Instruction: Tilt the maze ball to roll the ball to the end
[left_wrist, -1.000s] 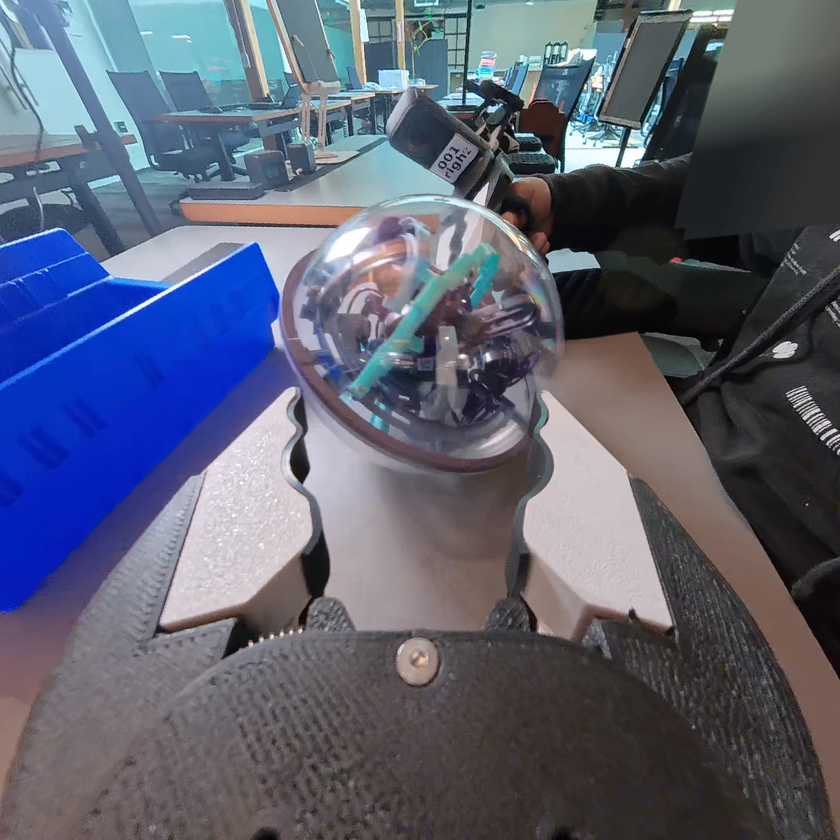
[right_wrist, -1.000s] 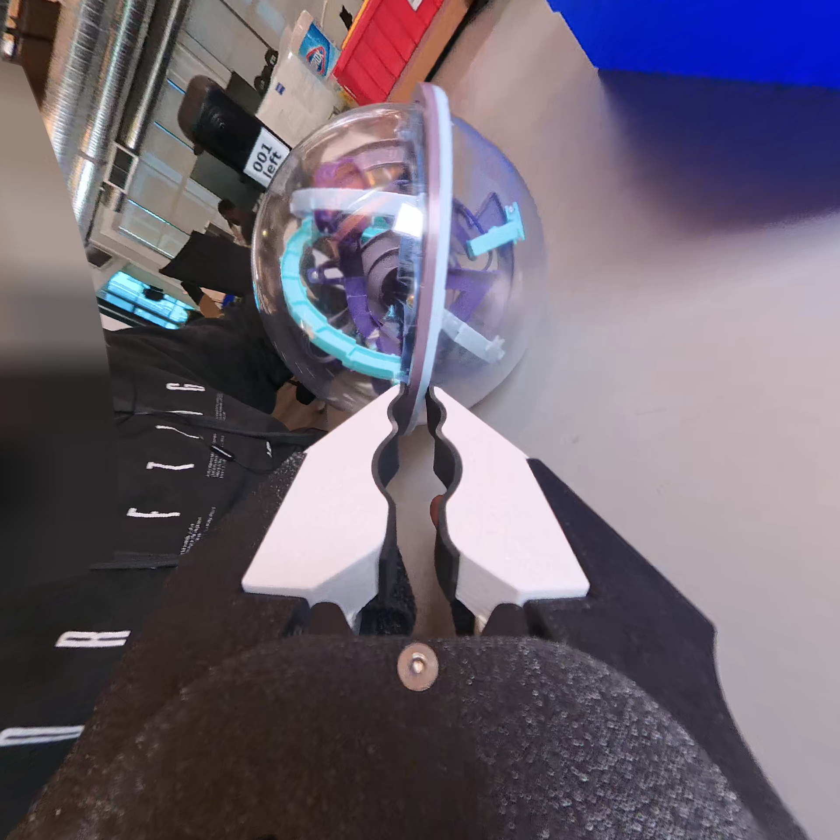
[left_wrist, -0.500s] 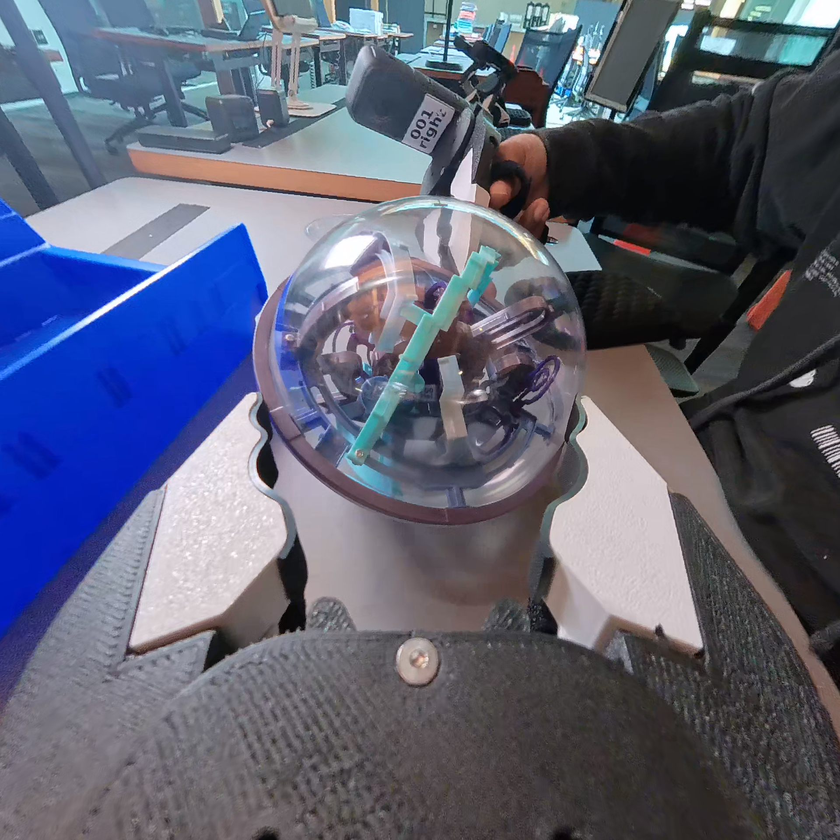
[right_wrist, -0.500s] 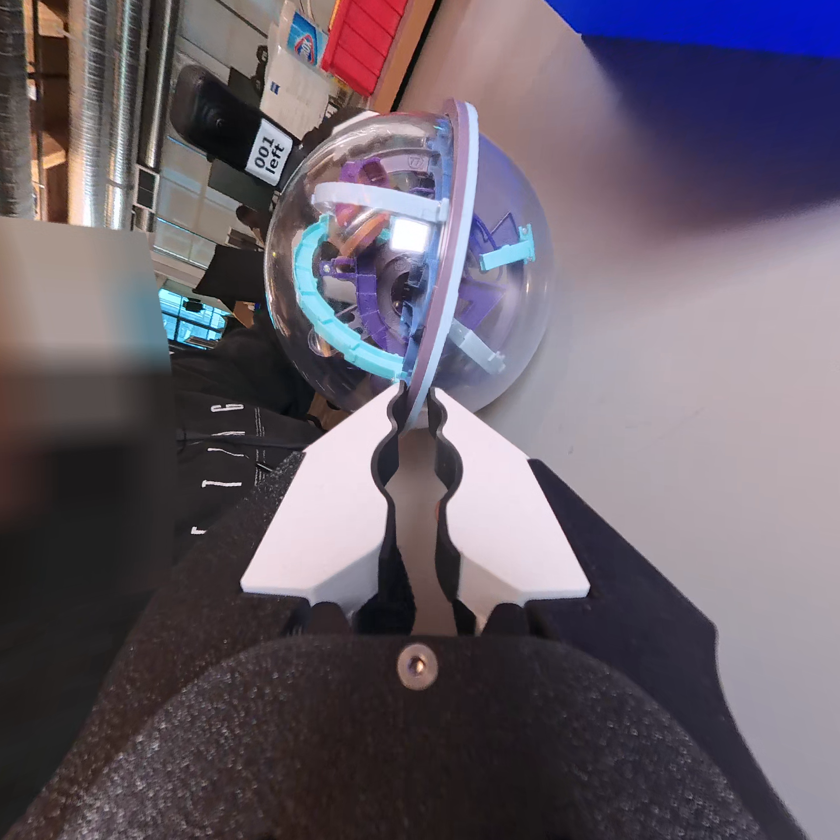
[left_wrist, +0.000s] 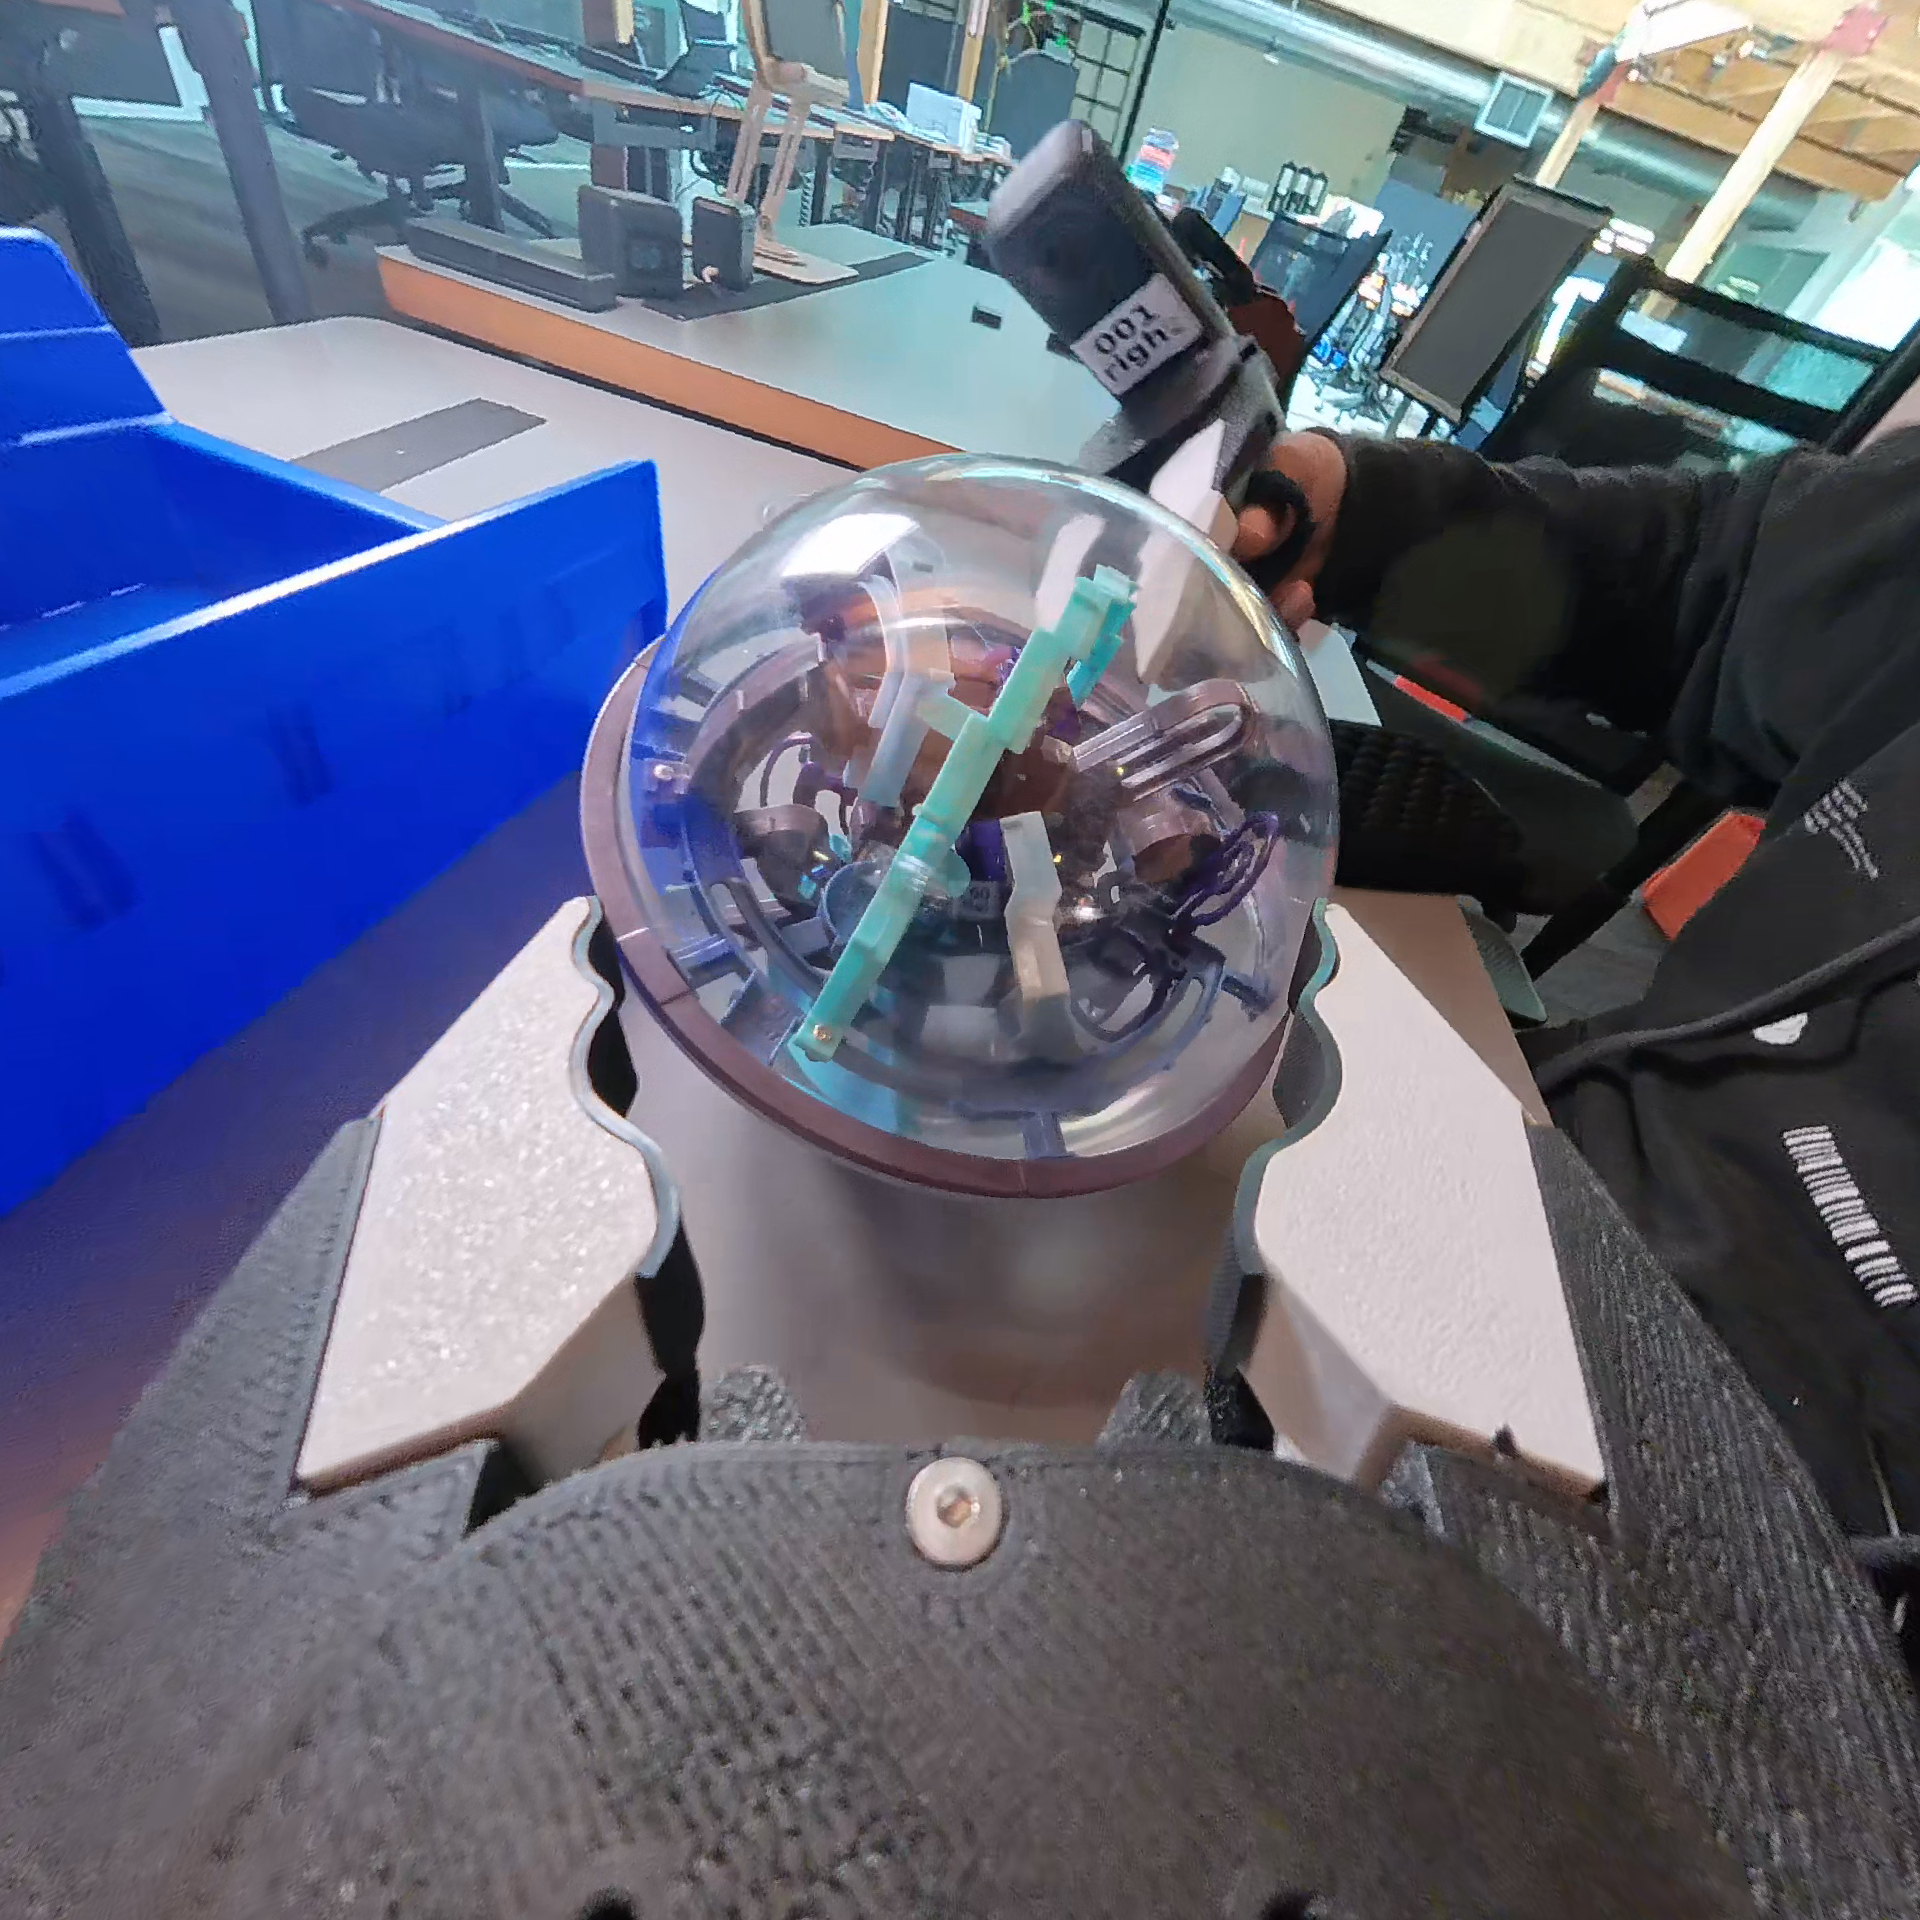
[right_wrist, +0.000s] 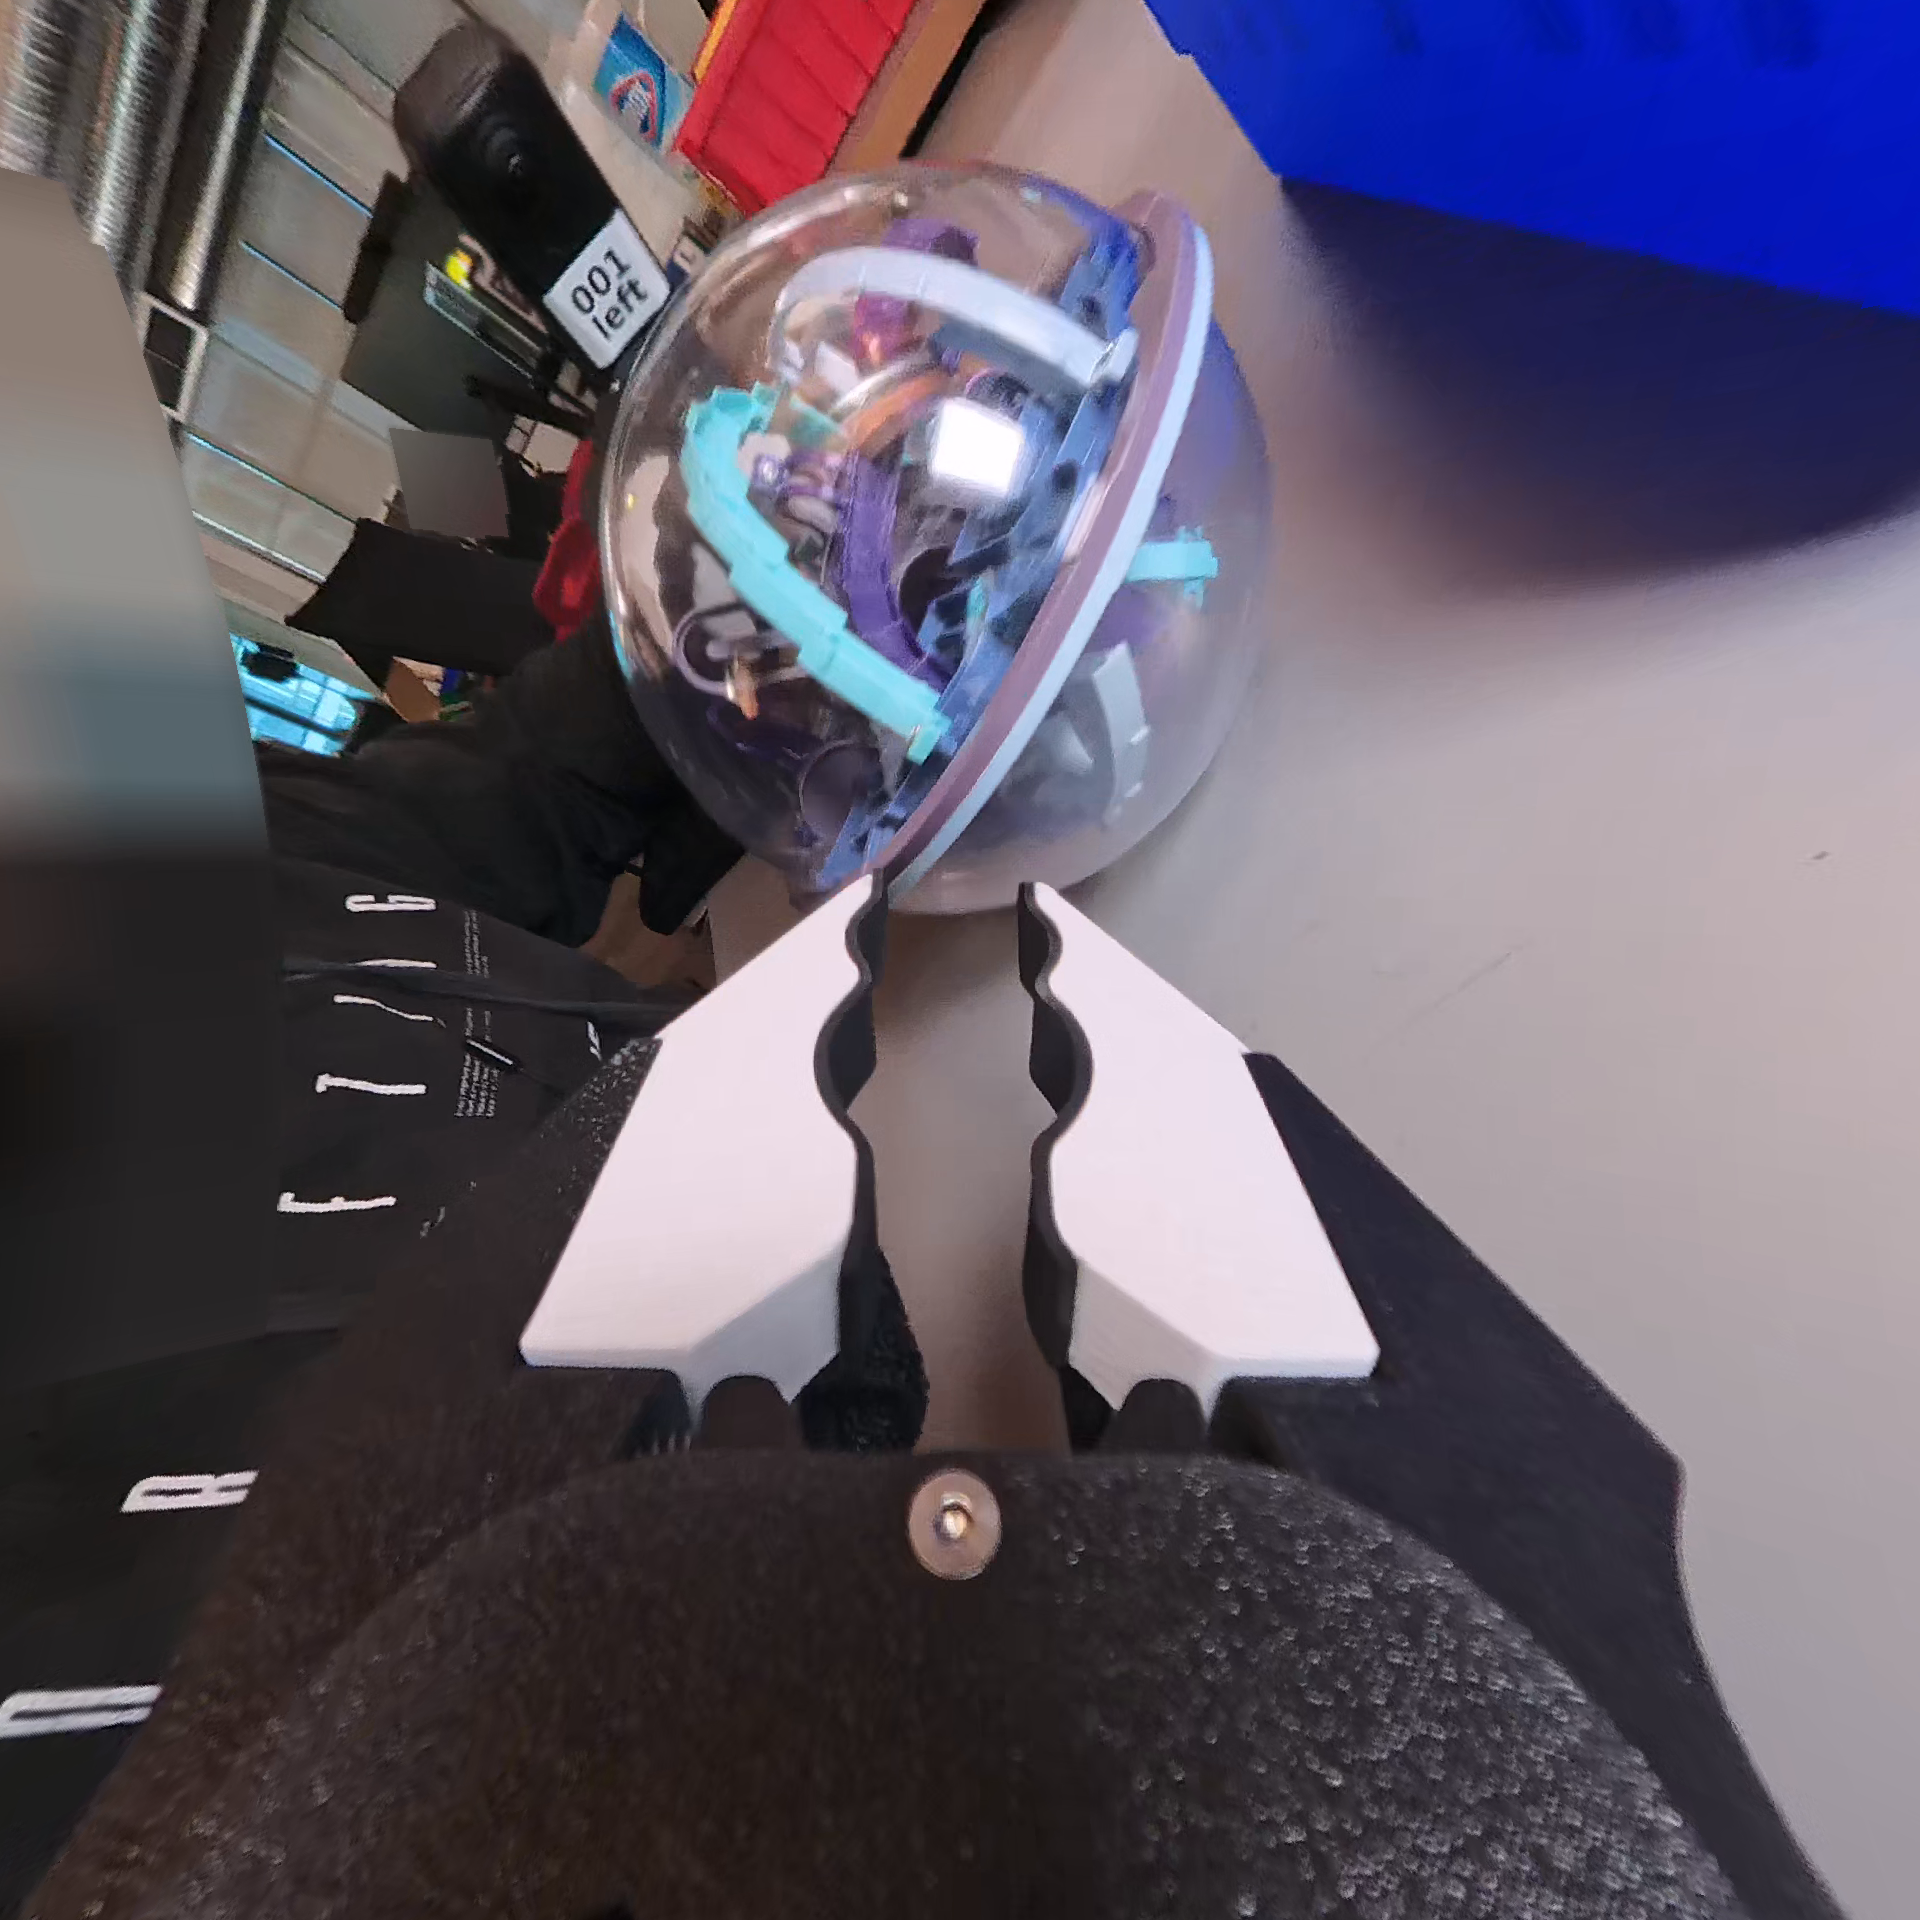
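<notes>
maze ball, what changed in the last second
The right tool has opened off the purple seam it was pinching on the maze ball, and the seam now slants instead of standing upright. The left tool stays wide around the ball, beside the blue bin.

A plain grey table (left_wrist: 914, 1278) is seen carrying two items. The clear maze ball (left_wrist: 961, 821) is rested directly on it near the person's edge, its purple equator band tilted. A blue bin (left_wrist: 281, 748) is set on the same surface just beside the ball; contact cannot be confirmed.
</notes>
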